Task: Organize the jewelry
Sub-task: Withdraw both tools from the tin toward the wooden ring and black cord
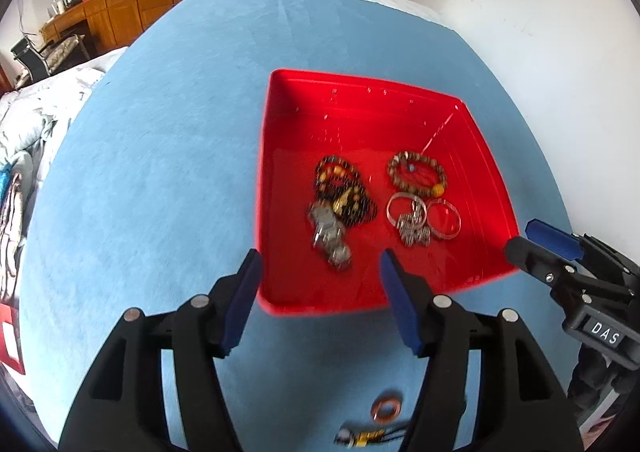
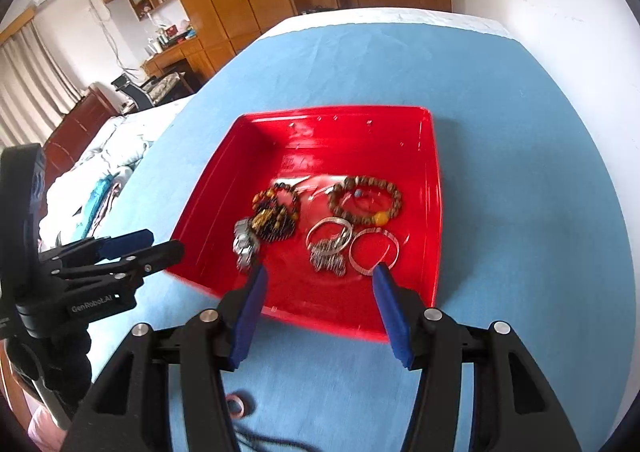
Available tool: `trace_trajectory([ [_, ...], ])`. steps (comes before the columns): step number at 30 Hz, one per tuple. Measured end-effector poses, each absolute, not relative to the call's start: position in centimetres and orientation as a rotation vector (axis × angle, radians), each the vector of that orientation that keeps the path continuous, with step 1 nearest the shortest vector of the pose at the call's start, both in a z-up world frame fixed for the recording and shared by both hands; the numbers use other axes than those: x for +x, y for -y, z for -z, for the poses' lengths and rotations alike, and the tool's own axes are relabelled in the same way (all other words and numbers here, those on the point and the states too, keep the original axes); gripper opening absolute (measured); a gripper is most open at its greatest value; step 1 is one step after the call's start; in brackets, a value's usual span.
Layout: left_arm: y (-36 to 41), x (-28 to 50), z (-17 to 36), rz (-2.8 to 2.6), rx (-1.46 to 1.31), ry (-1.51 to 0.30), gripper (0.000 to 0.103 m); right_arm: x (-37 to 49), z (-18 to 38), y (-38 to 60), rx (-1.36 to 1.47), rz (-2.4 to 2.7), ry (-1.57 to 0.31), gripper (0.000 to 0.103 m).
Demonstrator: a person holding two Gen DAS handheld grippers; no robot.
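Left wrist view: the left gripper [image 1: 320, 264] is held with its jaws spread wide and empty over the near rim of the red tray [image 1: 492, 188], and a copper ring [image 1: 386, 409] and a beaded pendant [image 1: 372, 437] are seen on the blue cloth [image 1: 140, 192] behind and below its fingers, outside the tray. The pendant, blurred, is laid crosswise, its long axis running left to right. The right gripper [image 2: 318, 272], likewise spread and empty, is judged slightly farther from both pieces.
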State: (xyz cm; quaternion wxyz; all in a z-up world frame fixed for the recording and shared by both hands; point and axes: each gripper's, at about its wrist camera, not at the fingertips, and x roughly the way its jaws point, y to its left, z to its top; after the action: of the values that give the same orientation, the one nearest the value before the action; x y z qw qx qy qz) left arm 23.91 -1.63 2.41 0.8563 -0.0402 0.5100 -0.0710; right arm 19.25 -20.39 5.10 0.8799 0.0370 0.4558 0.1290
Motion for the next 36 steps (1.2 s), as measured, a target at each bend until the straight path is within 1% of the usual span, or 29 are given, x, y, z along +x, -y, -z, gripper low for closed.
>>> trace_trajectory([
  [5, 1.0, 21.0, -1.3, 0.117, -0.067, -1.105, 0.062, 16.6, -3.8, 19.4, 0.046, -0.299, -0.988, 0.055],
  [10, 0.6, 18.6, 1.1, 0.11, -0.073, -1.161, 0.063, 15.0, -1.3, 18.2, 0.032, -0.327, -1.063, 0.055],
  [12, 0.4, 17.9, 1.9, 0.109, -0.073, -1.17, 0.066, 14.3, -0.2, 17.6, 0.033, -0.344, -1.097, 0.055],
  [14, 0.0, 17.2, 2.2, 0.105, -0.08, -1.17, 0.072, 13.6, 0.5, 17.2, 0.034, -0.361, -1.117, 0.055],
  [17, -0.2, 16.0, 2.6, 0.098, -0.073, -1.157, 0.076, 12.7, 1.4, 16.3, 0.018, -0.384, -1.142, 0.055],
  [20, -0.6, 15.0, 2.7, 0.09, -0.07, -1.151, 0.079, 12.1, 2.3, 15.4, 0.009, -0.403, -1.168, 0.055],
  [24, -0.9, 14.0, 3.0, 0.082, -0.08, -1.16, 0.079, 12.0, 3.5, 14.5, 0.003, -0.422, -1.198, 0.054],
  [30, -1.5, 13.1, 3.4, 0.068, -0.093, -1.172, 0.079, 12.0, 4.0, 13.4, -0.008, -0.441, -1.219, 0.049],
  [36, -2.4, 12.0, 3.3, 0.051, -0.108, -1.173, 0.079, 12.2, 4.5, 12.3, -0.025, -0.45, -1.238, 0.048],
])
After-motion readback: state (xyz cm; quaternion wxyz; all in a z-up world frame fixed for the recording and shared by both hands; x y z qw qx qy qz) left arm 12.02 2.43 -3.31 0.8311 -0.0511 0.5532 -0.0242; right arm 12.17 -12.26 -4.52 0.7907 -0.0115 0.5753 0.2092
